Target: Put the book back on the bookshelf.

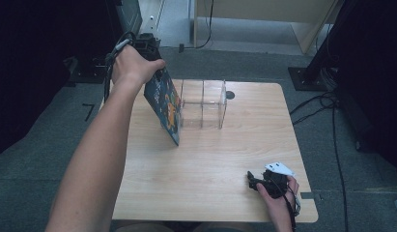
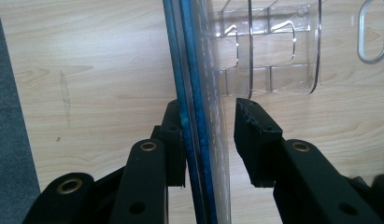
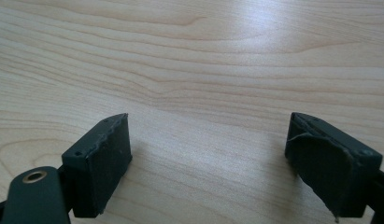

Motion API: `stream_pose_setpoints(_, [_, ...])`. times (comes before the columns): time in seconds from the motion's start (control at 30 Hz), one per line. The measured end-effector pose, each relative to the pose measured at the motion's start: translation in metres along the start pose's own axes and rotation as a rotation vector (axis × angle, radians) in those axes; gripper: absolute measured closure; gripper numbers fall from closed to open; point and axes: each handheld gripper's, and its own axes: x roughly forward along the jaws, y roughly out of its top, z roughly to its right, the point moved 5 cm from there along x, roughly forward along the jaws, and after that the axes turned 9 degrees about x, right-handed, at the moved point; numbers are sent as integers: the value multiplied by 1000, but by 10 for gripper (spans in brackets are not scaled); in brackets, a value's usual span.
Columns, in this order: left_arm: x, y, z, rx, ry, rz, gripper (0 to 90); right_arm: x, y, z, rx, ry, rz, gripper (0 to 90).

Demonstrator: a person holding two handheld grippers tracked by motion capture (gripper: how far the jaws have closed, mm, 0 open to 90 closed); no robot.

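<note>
Inspection of the high view gives us a light wooden table [image 1: 205, 164] on grey carpet, with a clear acrylic three-compartment organiser [image 1: 203, 104] standing near its far edge. Just beside the organiser's left end, a thin dark blue book with a colourful printed cover [image 1: 163, 104] stands tilted, its lower edge on the table and its top leaning away from the organiser.

We find the left gripper [image 1: 148, 46] above the book's upper edge, held in the person's left hand [image 1: 131, 65]. In the left gripper view, the book's blue edge [image 2: 192, 116] runs between the jaws; one jaw lies against it, the other stands apart with a visible gap, so the gripper is partly open and not clamped. The organiser [image 2: 269, 56] lies directly ahead.

We note the right gripper [image 1: 254, 182] low at the table's near right corner, well apart from the book, jaws spread wide and holding nothing. A small dark round hole [image 1: 229, 95] sits in the tabletop beside the organiser's right end.
</note>
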Motion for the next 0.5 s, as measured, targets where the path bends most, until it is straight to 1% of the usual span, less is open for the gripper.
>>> stream_pose_setpoints(0.1, [1,-1,-3,-3,10,0,656,0,0,0,0,0,0,141])
stream_pose_setpoints(0.2, [2,-1,-5,1,27,-4,625,0,0,0,1,0,-1,140])
stream_pose_setpoints(0.37, [4,-2,-9,-6,30,-4,621,0,0,0,1,-1,-1,141])
stream_pose_setpoints(0.5, [5,-2,-12,-1,30,-4,603,0,0,0,-1,-3,0,141])
